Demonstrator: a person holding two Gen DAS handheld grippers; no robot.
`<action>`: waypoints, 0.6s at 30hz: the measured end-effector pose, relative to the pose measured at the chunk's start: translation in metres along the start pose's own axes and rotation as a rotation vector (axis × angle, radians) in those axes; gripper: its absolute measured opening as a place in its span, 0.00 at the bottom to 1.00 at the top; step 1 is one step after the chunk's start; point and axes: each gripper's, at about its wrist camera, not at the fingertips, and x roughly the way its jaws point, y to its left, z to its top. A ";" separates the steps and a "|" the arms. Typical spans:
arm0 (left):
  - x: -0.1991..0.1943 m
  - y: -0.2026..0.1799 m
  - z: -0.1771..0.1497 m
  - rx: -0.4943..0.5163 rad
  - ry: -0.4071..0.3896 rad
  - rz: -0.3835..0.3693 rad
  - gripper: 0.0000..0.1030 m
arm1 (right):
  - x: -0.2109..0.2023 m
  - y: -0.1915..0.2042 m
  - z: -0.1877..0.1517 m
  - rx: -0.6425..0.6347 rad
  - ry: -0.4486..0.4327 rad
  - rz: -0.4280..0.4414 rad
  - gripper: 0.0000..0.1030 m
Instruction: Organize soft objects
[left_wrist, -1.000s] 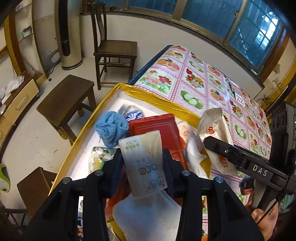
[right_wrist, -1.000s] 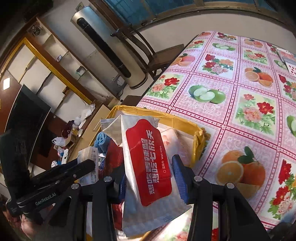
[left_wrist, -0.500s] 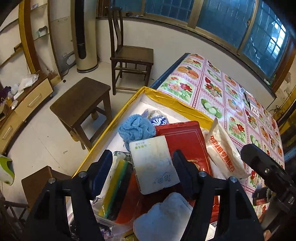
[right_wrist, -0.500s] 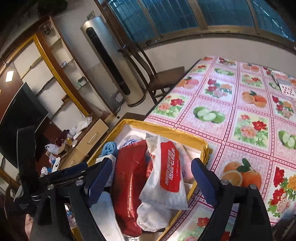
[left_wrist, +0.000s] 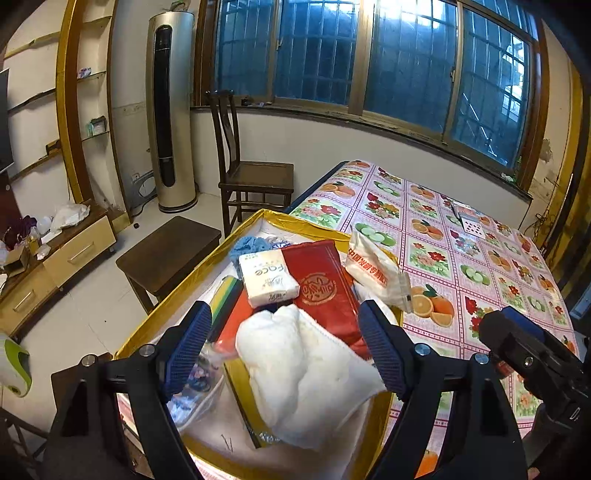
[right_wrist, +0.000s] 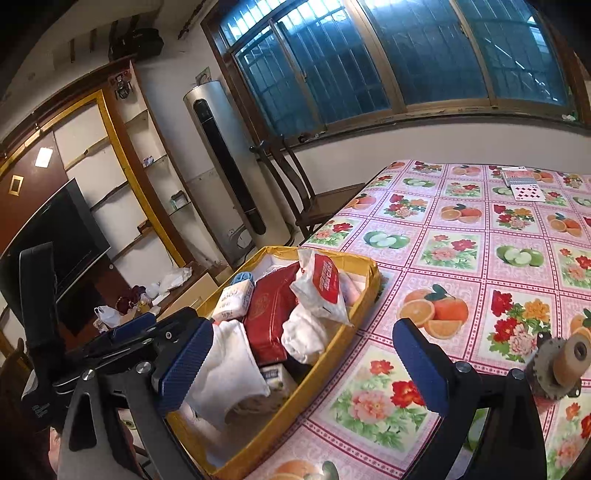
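Note:
A yellow box (left_wrist: 314, 226) (right_wrist: 364, 291) sits at the table's near corner, filled with soft goods. Inside lie a white tissue pack (left_wrist: 266, 274) (right_wrist: 232, 299), a red flat pack (left_wrist: 320, 284) (right_wrist: 269, 314), a white wipes bag with a red label (left_wrist: 376, 271) (right_wrist: 322, 288), a blue cloth (left_wrist: 248, 245) and a white towel (left_wrist: 306, 369) (right_wrist: 229, 363). My left gripper (left_wrist: 284, 354) hangs open above the towel, holding nothing. My right gripper (right_wrist: 303, 369) is open over the box's right wall, also with nothing in it.
The table wears a pink fruit-and-flower cloth (right_wrist: 480, 266). Playing cards (right_wrist: 522, 184) lie at its far side and a tape roll (right_wrist: 565, 363) near the right. A wooden chair (left_wrist: 251, 173), a low stool (left_wrist: 170, 251) and a tower fan (left_wrist: 170, 110) stand on the floor to the left.
Both grippers opened and pulled back upward. The left one let go of the tissue pack, the right one let go of the wipes bag; both packs now rest in the box.

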 end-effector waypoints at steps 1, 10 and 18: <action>-0.002 0.001 -0.005 -0.002 0.003 -0.001 0.80 | -0.005 0.000 -0.006 -0.012 -0.010 -0.013 0.97; -0.001 -0.002 -0.033 0.031 0.040 0.004 0.80 | -0.035 0.009 -0.050 -0.155 -0.141 -0.106 1.00; -0.005 0.000 -0.037 0.041 0.027 -0.009 0.80 | -0.023 0.010 -0.059 -0.176 -0.110 -0.153 1.00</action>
